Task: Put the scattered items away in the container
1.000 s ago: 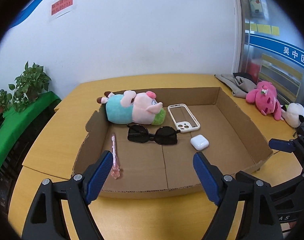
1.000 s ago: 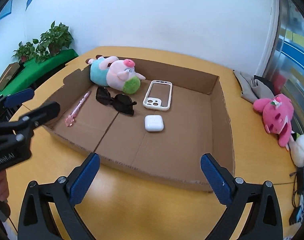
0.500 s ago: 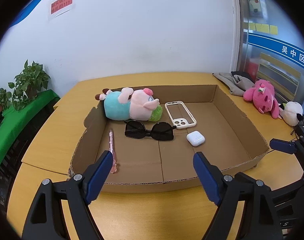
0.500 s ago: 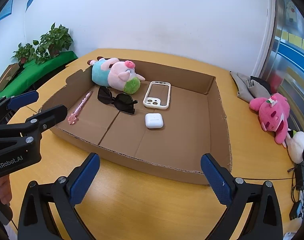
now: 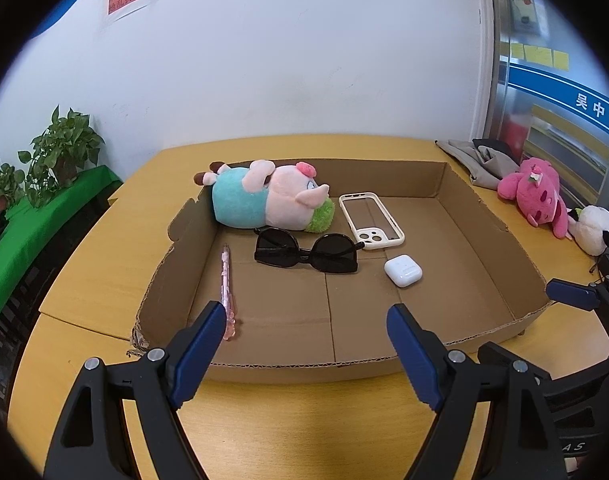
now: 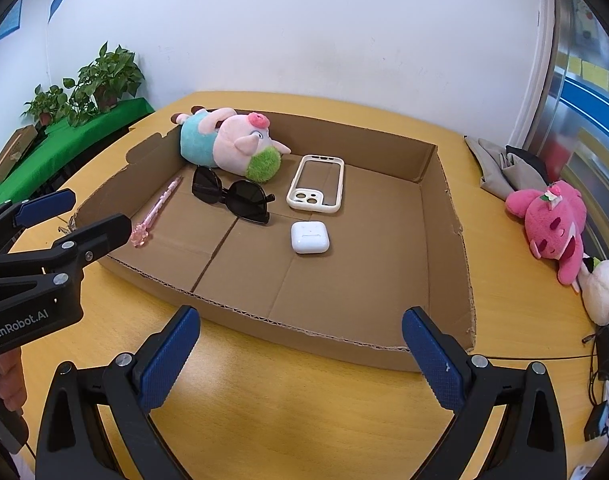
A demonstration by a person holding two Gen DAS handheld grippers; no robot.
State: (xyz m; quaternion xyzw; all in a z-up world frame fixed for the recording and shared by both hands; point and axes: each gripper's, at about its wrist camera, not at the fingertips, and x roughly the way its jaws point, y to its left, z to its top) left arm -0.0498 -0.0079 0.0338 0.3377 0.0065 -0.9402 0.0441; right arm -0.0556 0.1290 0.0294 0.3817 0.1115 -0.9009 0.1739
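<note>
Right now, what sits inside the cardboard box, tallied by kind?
Plush pig: 1
Sunglasses: 1
Phone case: 1
Earbud case: 1
Pink pen: 1
Total in the cardboard box: 5

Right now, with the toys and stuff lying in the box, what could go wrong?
1. The pink strawberry bear plush and white panda plush lie outside the shallow cardboard box, so they may get forgotten.
2. A plush dropped in could land on the black sunglasses.
3. The cables beside the panda plush could snag the open right tongs.
</note>
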